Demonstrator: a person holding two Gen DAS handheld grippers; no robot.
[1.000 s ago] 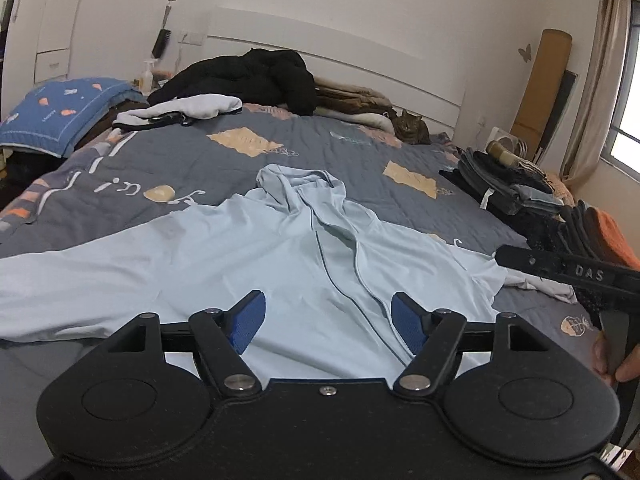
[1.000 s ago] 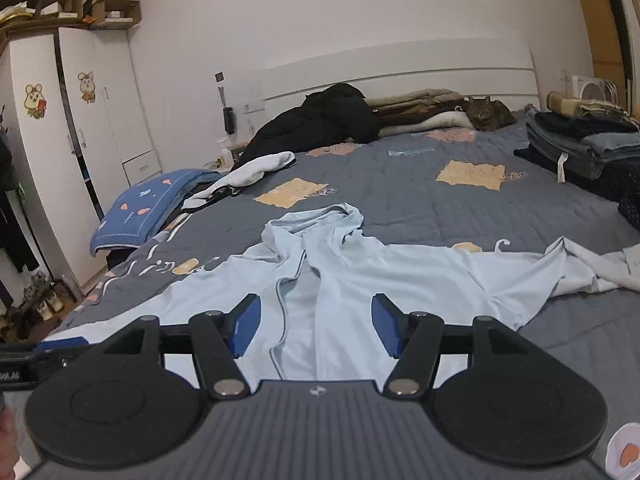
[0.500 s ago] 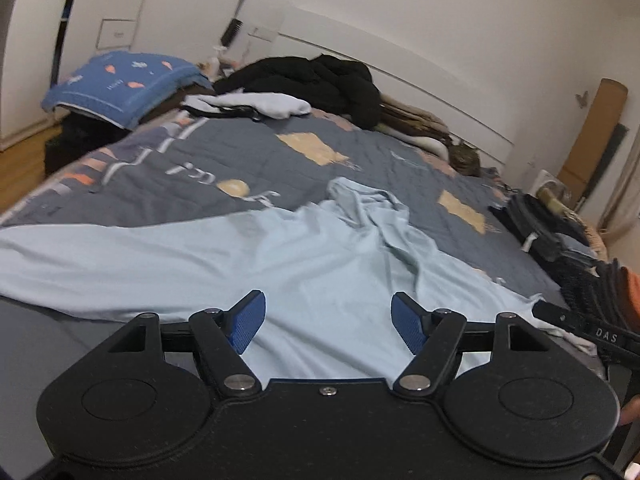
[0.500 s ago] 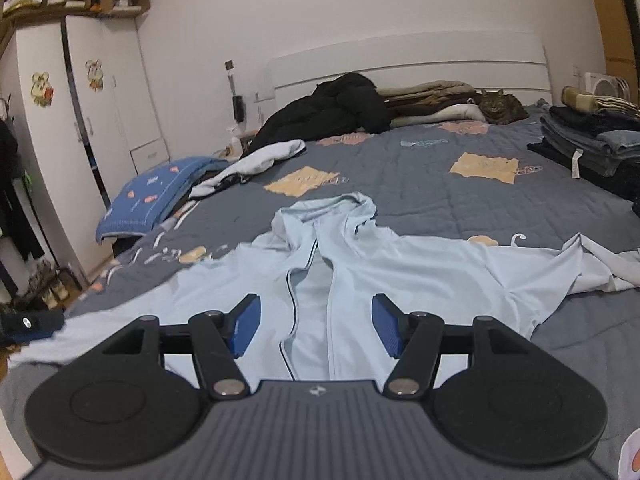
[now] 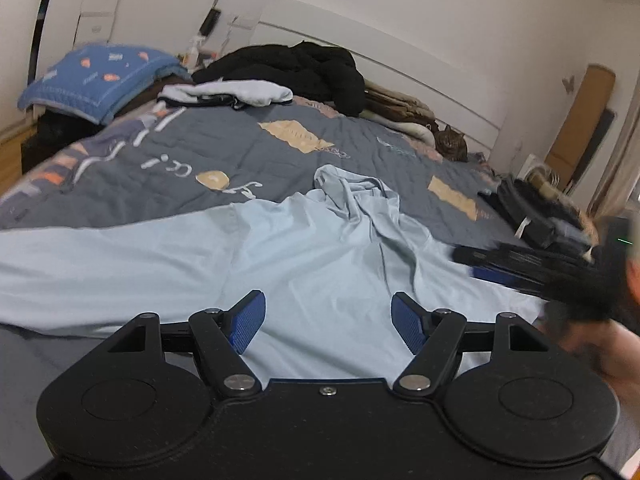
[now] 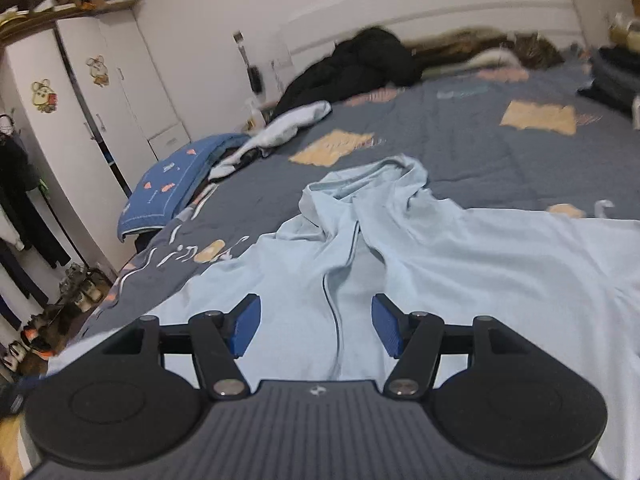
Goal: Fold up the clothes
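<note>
Left wrist view: the left gripper (image 5: 328, 322) hovers with jaws wide and empty over the light blue hooded jacket (image 5: 280, 256), spread flat on the bed (image 5: 224, 148). The right gripper (image 5: 520, 266) shows blurred at right.

Right wrist view: the right gripper (image 6: 316, 326) has jaws wide, empty, above the light blue hooded jacket (image 6: 460, 264) and its zipper (image 6: 334, 312).

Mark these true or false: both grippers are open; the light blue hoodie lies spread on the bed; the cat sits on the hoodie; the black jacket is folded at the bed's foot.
1. Both the left gripper and the right gripper are open: true.
2. The light blue hoodie lies spread on the bed: true.
3. The cat sits on the hoodie: false, it lies near the headboard.
4. The black jacket is folded at the foot: false, heaped by the headboard.
</note>
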